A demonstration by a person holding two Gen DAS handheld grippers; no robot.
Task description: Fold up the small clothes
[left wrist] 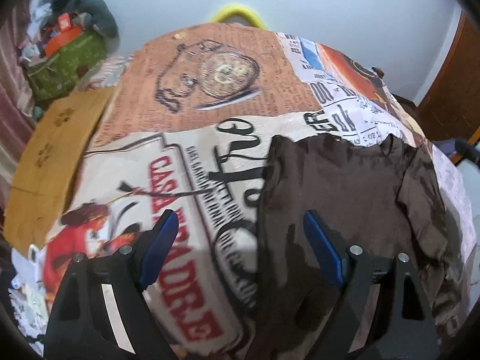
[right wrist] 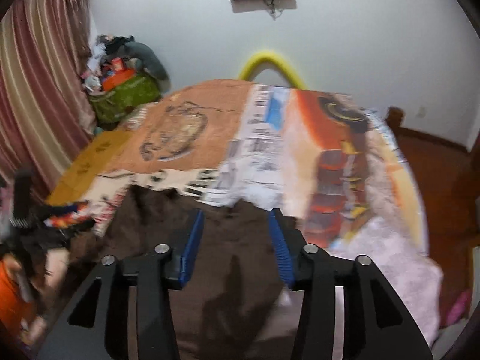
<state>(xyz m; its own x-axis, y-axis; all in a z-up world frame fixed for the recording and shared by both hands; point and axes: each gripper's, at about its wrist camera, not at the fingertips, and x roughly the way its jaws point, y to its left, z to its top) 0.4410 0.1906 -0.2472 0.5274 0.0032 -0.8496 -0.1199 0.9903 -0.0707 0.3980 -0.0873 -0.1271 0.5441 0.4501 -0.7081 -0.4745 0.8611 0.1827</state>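
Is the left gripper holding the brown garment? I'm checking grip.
No: the left gripper has its fingers spread wide over the brown garment, pinching nothing.

1. The garment [left wrist: 345,186] is plain dark brown.
2. The bed cover [left wrist: 210,90] is a collage print: orange newsprint with a pocket watch, cream with red and black lettering.
3. The curtain [right wrist: 39,84] is striped pink and cream.
4. The bag [right wrist: 126,96] is green.

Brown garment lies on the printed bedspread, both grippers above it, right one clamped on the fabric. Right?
Not quite. In the right wrist view the right gripper has its jaws apart with no fabric pinched. The brown garment does lie on the printed bedspread, and the left gripper is open too.
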